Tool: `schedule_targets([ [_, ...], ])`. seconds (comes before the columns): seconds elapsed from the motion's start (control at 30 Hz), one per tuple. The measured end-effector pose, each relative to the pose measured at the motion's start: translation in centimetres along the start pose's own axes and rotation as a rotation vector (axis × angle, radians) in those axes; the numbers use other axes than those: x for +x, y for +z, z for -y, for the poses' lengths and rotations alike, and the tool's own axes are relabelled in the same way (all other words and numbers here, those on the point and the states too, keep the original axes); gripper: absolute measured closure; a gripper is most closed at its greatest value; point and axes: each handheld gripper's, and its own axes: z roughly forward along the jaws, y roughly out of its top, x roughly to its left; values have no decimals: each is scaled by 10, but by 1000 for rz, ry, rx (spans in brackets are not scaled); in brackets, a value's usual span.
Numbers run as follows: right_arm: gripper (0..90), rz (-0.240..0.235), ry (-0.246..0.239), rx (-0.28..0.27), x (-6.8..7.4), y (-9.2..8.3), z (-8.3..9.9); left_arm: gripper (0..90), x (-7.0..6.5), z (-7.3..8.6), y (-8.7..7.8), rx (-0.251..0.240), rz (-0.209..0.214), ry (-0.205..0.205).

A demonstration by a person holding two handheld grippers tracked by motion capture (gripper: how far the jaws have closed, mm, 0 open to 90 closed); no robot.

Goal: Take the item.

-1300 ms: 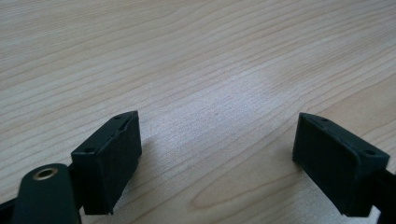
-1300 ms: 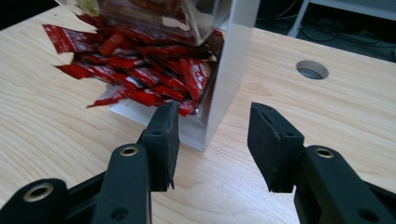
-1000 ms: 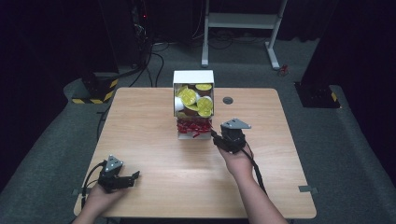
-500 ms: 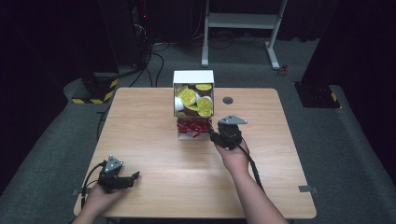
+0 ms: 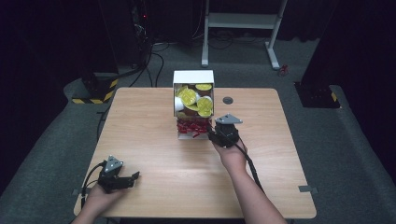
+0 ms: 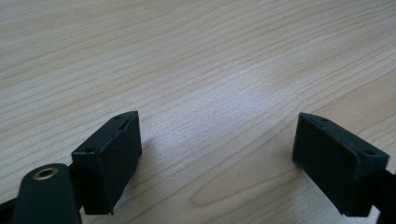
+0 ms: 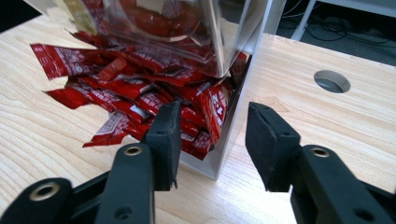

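Left gripper [image 5: 122,179] sits at the near left corner of the tabletop [image 5: 154,140], held low in the person's left hand [image 5: 100,196]. Its jaws stand wide apart with nothing but bare wood grain between them, as the left gripper view shows; they rest on or just above the surface, cannot tell which.

Mid-table, toward the far edge: a white dispenser box [image 5: 193,105] standing upright. Upper compartment holds round yellow-lidded portion cups [image 5: 189,97]. Lower compartment spills red sauce packets [image 5: 190,128] onto the wood at its open front.

Right gripper [image 5: 214,136] is just beside the box's near right corner, held in the right hand [image 5: 231,156], forearm coming up from the bottom edge. Grey three-cornered plate on top. In the right gripper view the jaws are partly open and have just been closing; the box's thin white side wall [image 7: 233,135] stands between them, one jaw among the packets inside the opening, the other outside the wall. Pads not seen pressing on wall or packets.

Right of the box, a small round cable hole [image 5: 228,100] in the tabletop.
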Motion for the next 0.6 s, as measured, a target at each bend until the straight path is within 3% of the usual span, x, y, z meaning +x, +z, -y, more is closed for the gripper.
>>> schedule_targets([
  [0.2,633,8,-12,-21,1,-2,-2,159,0,0,0,-1,0,0],
  [0.6,704,2,-4,14,-2,13,-3,160,0,0,0,-1,0,0],
])
